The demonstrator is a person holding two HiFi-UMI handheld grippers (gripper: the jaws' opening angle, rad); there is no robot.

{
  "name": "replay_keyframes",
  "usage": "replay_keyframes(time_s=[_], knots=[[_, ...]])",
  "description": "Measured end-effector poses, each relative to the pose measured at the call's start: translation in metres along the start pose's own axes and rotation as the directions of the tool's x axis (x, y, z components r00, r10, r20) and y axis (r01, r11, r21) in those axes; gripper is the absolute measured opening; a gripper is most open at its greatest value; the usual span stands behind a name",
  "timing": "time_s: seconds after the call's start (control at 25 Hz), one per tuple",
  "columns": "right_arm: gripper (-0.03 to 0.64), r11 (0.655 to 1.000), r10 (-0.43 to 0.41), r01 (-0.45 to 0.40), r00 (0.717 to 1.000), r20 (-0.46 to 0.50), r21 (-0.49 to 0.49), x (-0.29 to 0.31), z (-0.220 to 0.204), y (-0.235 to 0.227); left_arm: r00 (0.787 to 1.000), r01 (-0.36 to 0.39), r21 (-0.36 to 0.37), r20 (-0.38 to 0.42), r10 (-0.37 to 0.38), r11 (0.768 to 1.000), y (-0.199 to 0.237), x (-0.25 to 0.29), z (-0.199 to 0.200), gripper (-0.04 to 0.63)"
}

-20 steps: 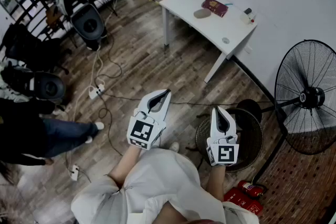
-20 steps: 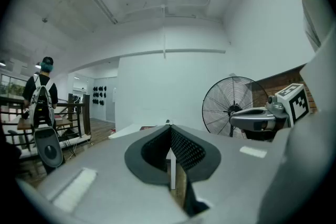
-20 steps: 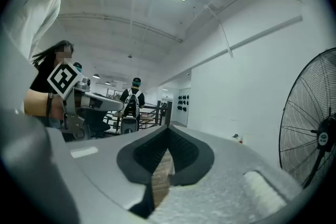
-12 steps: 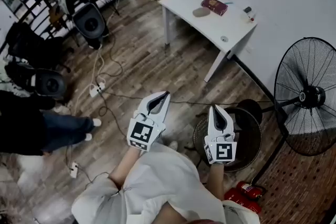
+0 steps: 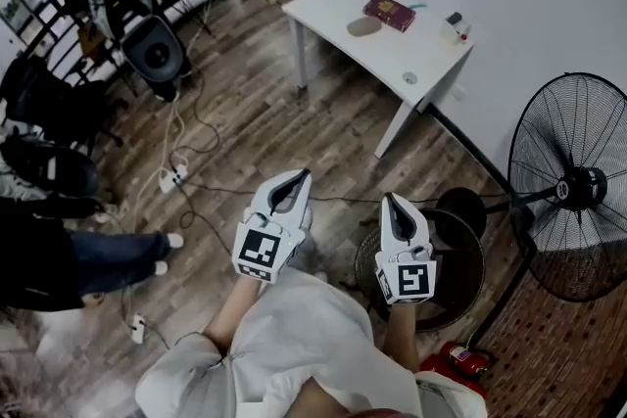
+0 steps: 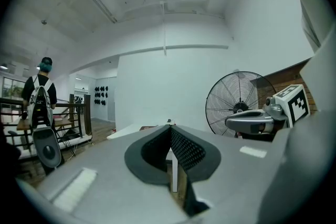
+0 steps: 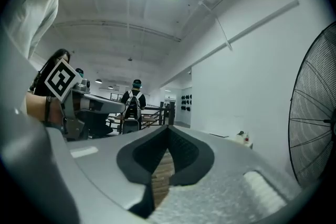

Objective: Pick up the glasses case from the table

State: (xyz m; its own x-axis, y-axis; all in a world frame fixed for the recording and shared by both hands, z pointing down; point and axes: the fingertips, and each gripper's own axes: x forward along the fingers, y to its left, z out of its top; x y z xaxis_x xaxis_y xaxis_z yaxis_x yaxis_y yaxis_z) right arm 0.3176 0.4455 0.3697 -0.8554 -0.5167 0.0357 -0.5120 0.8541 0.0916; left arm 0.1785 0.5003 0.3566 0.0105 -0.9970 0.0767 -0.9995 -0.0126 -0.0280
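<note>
A white table (image 5: 431, 54) stands by the wall at the far side of the room. On it lie a greyish oval case (image 5: 363, 25) and, beside it, a dark red flat thing (image 5: 389, 12). Both grippers hang level over the wooden floor, far short of the table, held by a person in a white top. My left gripper (image 5: 297, 177) has its jaws pressed together with nothing between them, as the left gripper view (image 6: 169, 126) confirms. My right gripper (image 5: 391, 201) is likewise shut and empty (image 7: 168, 127). The table's top (image 6: 126, 130) shows past the left jaws.
A large black standing fan (image 5: 573, 186) stands at the right, its round base (image 5: 460, 255) just under the right gripper. Cables and a power strip (image 5: 172, 176) lie on the floor at the left. A person (image 5: 69, 255) stands at the far left. A small bottle (image 5: 454, 24) stands on the table.
Both grippers stay shut, side by side, and have drifted slightly left in the view. The table now sits a little further left. The person at the left has stepped further left.
</note>
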Motion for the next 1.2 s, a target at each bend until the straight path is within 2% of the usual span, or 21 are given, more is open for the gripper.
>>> replay_keyframes(time_s=[0.24, 0.72, 0.96, 1.2], knots=[[0.005, 1.000, -0.013, 0.013, 1.000, -0.009, -0.014, 0.056, -0.006, -0.015, 1.000, 0.012, 0.011, 0.028, -0.013, 1.000, 0.041, 0.045, -0.001, 0.018], [0.005, 0.997, -0.066, 0.064, 0.997, -0.051, -0.045, 0.199, 0.004, -0.038, 0.995, 0.094, -0.005, 0.032, -0.093, 0.996, 0.149, 0.150, 0.007, 0.018], [0.005, 0.995, -0.086, 0.082, 0.993, -0.079, -0.058, 0.238, 0.001, -0.046, 0.993, 0.117, -0.028, 0.027, -0.116, 0.993, 0.179, 0.182, 0.004, 0.018], [0.005, 0.994, -0.104, 0.099, 0.989, -0.102, -0.047, 0.261, -0.005, -0.070, 0.992, 0.128, -0.047, 0.005, -0.128, 0.991, 0.191, 0.218, -0.001, 0.018]])
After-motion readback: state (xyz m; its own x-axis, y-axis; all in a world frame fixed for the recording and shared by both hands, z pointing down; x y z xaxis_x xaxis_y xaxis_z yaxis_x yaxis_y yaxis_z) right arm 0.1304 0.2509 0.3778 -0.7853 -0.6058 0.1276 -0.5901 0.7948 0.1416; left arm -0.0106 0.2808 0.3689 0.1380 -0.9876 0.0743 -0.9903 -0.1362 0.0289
